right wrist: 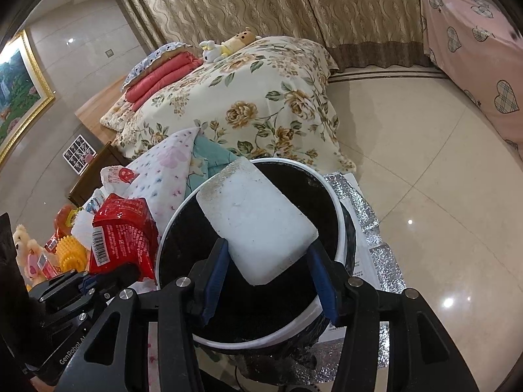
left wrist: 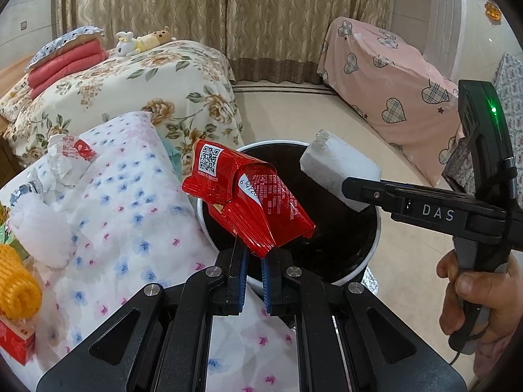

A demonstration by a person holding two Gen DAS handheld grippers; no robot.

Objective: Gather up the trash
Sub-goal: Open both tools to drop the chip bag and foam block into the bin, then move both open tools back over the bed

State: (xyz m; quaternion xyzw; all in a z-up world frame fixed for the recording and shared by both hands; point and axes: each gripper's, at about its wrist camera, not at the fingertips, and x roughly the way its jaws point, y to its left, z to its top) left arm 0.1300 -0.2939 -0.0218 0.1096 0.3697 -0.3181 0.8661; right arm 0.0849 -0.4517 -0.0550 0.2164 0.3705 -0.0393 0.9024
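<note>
- The left tongs [left wrist: 253, 254] pinched a red wrapper [left wrist: 248, 196] at the bin [left wrist: 376, 238] rim; better centred over the opening first.
- The right tongs [right wrist: 268, 261] clamped a white foam block [right wrist: 258, 219] above the bin; both could be let go there.

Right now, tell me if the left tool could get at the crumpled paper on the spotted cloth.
Probably not yet: the left tool is shut on the red wrapper over the bin. Nothing blocks the way to the crumpled paper.

A floral bedspread [right wrist: 248, 98] is spread over the bed, with folded red quilts [right wrist: 160, 75] stacked on it. Patterned beige curtains [left wrist: 228, 9] are drawn behind
</note>
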